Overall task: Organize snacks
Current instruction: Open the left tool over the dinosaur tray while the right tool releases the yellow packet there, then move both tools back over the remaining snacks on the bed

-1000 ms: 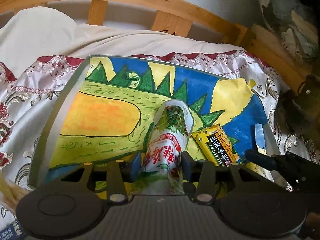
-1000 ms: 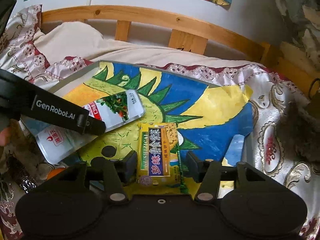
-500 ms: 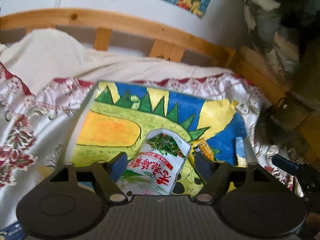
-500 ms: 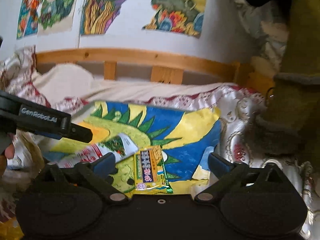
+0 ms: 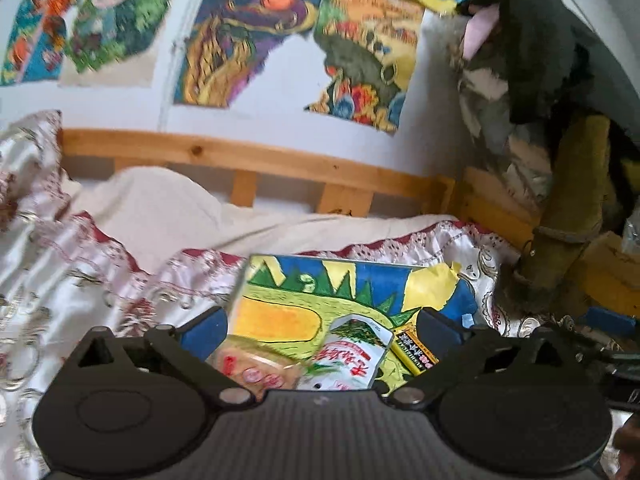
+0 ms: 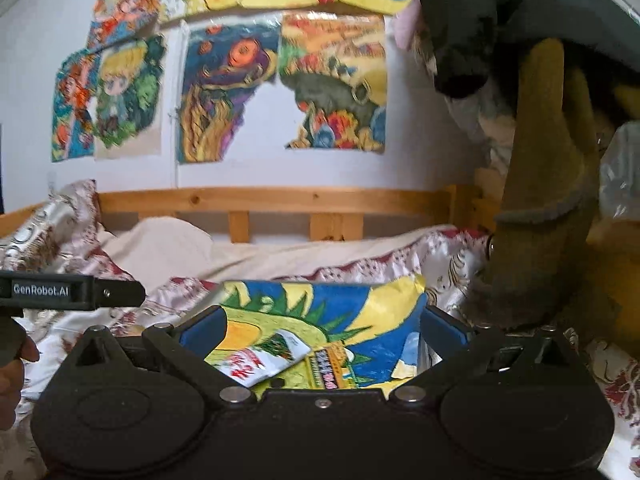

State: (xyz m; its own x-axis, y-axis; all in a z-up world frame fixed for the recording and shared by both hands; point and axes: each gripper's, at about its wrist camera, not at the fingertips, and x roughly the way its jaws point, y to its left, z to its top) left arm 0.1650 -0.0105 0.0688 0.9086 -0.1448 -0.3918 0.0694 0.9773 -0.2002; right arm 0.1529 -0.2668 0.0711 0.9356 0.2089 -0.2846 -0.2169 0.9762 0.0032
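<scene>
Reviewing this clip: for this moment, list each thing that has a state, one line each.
Left gripper: jaws opening, nothing between the pads.
Right gripper: open, empty.
White and green snack pouch with red lettering: released, lying flat on the tray.
Yellow snack packet with a dark label: released, lying flat beside the pouch.
Painted tray with green and yellow drawing: resting on the bedspread.

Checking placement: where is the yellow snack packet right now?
The yellow snack packet lies on the painted board, touching the white snack bag on its right, low in both wrist views.
</scene>
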